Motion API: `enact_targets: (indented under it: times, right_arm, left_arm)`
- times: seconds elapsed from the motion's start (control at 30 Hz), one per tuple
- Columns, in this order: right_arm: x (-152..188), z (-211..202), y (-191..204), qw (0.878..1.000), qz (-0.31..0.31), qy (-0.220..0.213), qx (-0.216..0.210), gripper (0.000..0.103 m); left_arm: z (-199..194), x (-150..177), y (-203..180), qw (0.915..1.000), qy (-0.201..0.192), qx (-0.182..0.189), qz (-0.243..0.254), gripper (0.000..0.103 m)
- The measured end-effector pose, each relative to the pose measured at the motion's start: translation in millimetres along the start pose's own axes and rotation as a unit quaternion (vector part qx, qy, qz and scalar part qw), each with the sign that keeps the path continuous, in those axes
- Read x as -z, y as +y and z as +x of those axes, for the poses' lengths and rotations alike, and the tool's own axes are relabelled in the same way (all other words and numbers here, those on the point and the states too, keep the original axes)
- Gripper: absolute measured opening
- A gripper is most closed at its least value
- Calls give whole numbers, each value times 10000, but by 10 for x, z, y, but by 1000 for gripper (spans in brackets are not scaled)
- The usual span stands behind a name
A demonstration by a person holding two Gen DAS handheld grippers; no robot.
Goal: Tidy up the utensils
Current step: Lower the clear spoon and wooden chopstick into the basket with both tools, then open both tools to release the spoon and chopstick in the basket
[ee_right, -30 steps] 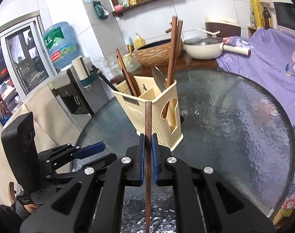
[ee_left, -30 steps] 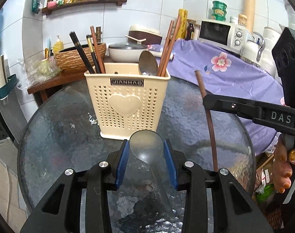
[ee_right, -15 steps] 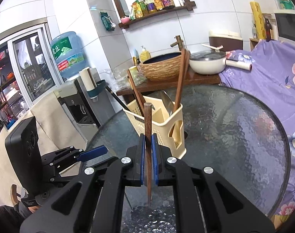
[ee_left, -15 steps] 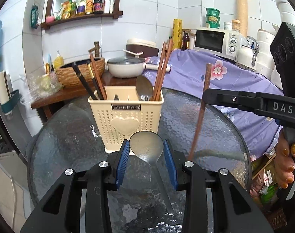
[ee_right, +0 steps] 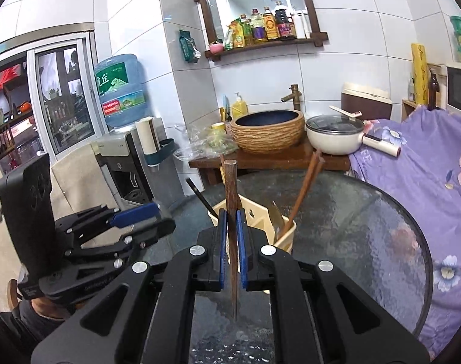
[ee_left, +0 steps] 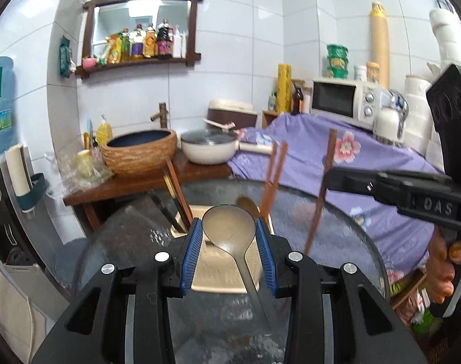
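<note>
1. At about nine o'clock of the round glass table (ee_right: pixel 382 242) in the right wrist view, the left gripper (ee_left: pixel 228 242) holds a metal spoon (ee_left: pixel 228 227); its blue pads are clamped on the two edges of the bowl, and the handle hangs down towards six o'clock over the glass
2. A bowl pinched by its curved rim alone looks a slippery hold to me: the spoon could swivel or slide out when tipped, and drop onto the glass
3. Straight behind the spoon in the left wrist view stands the cream utensil holder (ee_right: pixel 260 221), near the middle of the table; dark chopsticks (ee_left: pixel 177 194) lean out of it towards eleven o'clock, and a brown pair (ee_left: pixel 272 176) with a second spoon (ee_left: pixel 247 204) stands on its right side
4. Those leaning sticks crowd the openings; a spoon handle lowered blind could catch on them or on a divider and tip the light holder over
5. Towards three o'clock in the left wrist view, the right gripper (ee_right: pixel 230 242) has its jaws pressed together on a single brown chopstick (ee_right: pixel 230 212), held roughly upright with the thin tip down, above the glass just on the near side of the holder
6. The grip sits mid-shaft, so the stick could pivot between the pads if its tip strikes the rim
7. The two grippers are close beside each other; both heading for one holder could make them collide
</note>
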State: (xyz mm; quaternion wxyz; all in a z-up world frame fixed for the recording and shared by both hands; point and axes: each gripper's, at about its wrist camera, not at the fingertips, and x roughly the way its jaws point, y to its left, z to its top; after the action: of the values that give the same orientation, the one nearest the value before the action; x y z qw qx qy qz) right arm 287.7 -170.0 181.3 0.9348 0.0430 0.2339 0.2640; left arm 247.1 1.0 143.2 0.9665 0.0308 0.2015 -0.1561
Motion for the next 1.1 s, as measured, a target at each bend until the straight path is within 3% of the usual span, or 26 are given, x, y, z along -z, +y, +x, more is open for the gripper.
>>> enact_targets:
  times: [0.27,0.53,0.83,1.1]
  right_arm:
    - [-552,-10,27,9995,-72,-302,52,7]
    - [-966,64,50,9969,-159,-683,348,7]
    - [-797,456,-104,9958,-94,-599,691,8]
    - [-444,778,-233,9971,24,-225,732,8]
  left_arm:
    - [143,-550,301,9978,-391,-299,-439,35]
    - [394,-921,360,9944,-657,-652,-501,35]
    - [884,-716,299,9908,-532,-1220,-251,35]
    - [1197,-350,236,9910,-216,-1317,-106,35]
